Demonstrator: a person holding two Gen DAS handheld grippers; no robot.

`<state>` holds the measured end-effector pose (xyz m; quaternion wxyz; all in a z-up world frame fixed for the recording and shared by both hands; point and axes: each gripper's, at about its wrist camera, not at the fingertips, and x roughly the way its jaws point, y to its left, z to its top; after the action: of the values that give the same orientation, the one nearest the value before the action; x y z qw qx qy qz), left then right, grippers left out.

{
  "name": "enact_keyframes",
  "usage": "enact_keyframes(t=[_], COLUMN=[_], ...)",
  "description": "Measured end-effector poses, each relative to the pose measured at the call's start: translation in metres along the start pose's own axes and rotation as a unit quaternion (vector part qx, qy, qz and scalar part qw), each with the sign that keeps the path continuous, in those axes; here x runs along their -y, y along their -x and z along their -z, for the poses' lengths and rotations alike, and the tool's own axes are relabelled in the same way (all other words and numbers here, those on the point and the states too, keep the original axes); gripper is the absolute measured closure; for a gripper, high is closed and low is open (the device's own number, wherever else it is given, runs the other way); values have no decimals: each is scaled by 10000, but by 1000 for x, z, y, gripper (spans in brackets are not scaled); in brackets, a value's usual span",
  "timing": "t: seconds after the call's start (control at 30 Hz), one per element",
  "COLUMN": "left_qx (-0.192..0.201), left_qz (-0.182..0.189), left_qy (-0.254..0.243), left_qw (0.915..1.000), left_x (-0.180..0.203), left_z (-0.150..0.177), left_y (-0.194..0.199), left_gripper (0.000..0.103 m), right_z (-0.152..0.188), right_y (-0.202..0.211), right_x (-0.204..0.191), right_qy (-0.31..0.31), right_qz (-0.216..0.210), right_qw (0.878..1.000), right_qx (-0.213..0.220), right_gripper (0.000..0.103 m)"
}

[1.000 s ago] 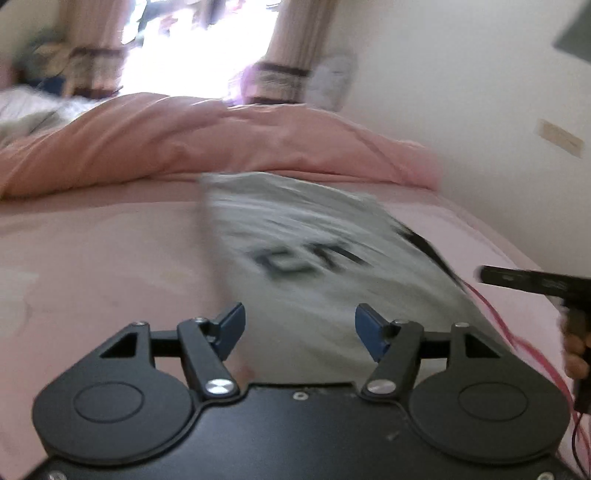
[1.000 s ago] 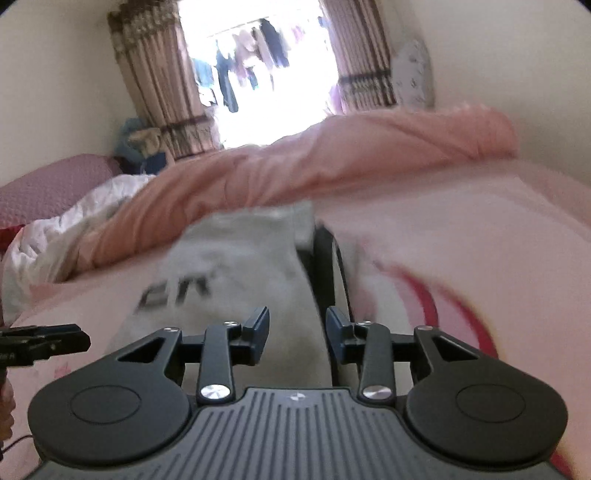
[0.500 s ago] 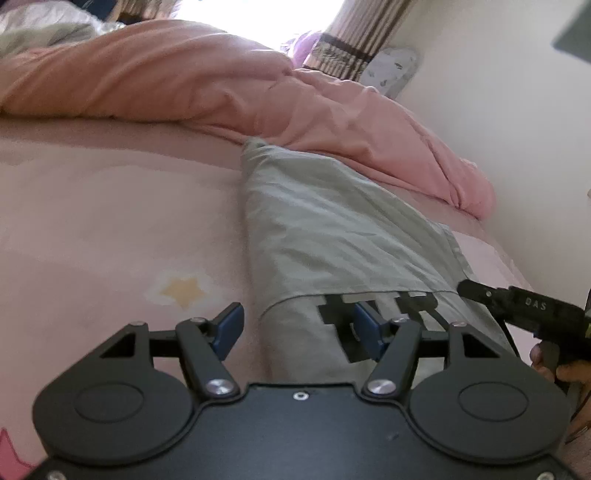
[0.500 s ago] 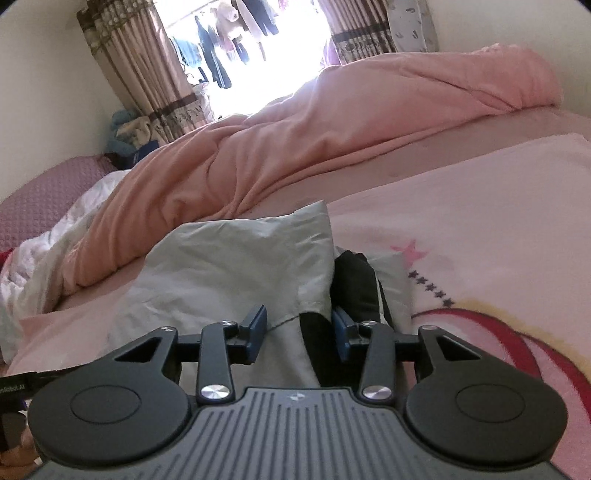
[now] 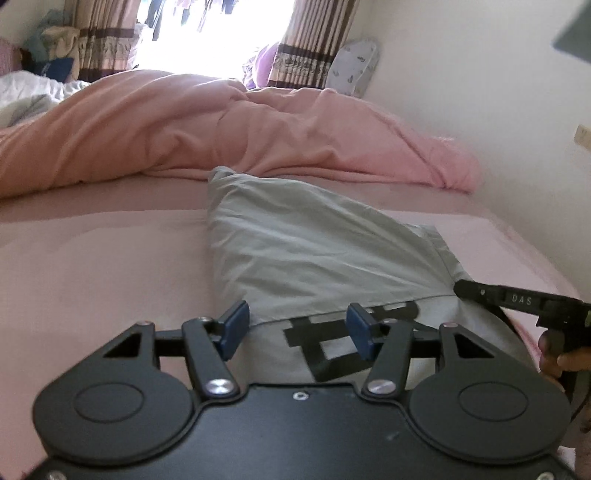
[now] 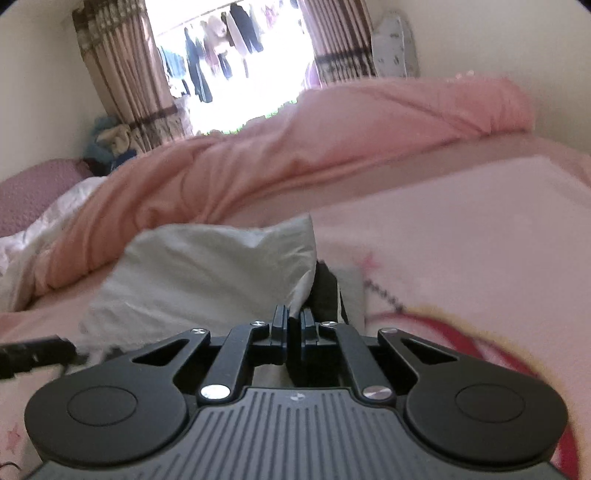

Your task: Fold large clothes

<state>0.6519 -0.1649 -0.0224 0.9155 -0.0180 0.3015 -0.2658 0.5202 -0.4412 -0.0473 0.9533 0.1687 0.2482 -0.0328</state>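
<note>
Curtained bright window [image 5: 207,33] at far wall; pink duvet [image 5: 229,125] bunched along far side of bed [image 5: 92,266]. Grey shirt [image 5: 314,251] lies folded mid-bed. Left gripper [image 5: 297,328] fingers half-wide, closing over its near hem. Right gripper [image 6: 292,325] fingers pinched on shirt's right edge.

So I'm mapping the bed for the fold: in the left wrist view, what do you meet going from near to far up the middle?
left gripper, jaws closing, with the grey garment's hem between them → grey garment → pink duvet → curtains at the bright window.
</note>
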Motion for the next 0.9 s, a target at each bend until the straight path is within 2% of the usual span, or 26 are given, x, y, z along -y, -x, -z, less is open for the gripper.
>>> enact_keyframes(t=[0.13, 0.2, 0.23, 0.27, 0.37, 0.5, 0.6, 0.73, 0.77, 0.83, 0.9], left_qx=[-88, -110, -107, -82, 79, 20, -83, -348, -385, -391, -336], left_qz=[-178, -205, -199, -184, -61, 249, 542, 760, 785, 710, 626], left_qy=[-28, 75, 146, 176, 87, 25, 118, 303, 320, 245, 103], left_qw=[9998, 9997, 9996, 9996, 9999, 9997, 9984, 9960, 9957, 9964, 9974], left_x=[-6, -8, -8, -7, 3, 24, 37, 44, 44, 45, 49], left_z=[3, 4, 5, 6, 16, 46, 75, 101, 105, 114, 120], left_y=[-8, -4, 5, 13, 49, 88, 107, 104, 100, 93, 90], left_gripper=[44, 47, 47, 47, 47, 47, 47, 47, 47, 47, 47], right_z=[1, 0, -1, 0, 8, 39, 68, 92, 96, 103, 107], right_y=[2, 9, 15, 27, 73, 127, 148, 147, 144, 137, 135], right_x=[-3, -5, -4, -5, -19, -34, -37, -25, -21, -14, -13], right_qy=[70, 83, 56, 57, 363, 658, 740, 621, 564, 554, 597], right_qz=[17, 24, 38, 40, 31, -190, -135, 111, 143, 165, 162], right_qw=[10000, 9999, 9999, 9998, 9984, 9970, 9969, 9980, 9982, 9982, 9980], right_qx=[24, 56, 113, 168, 428, 359, 208, -77, -115, -158, -91], right_gripper=[97, 95, 92, 85, 78, 78, 78, 78, 83, 89, 91])
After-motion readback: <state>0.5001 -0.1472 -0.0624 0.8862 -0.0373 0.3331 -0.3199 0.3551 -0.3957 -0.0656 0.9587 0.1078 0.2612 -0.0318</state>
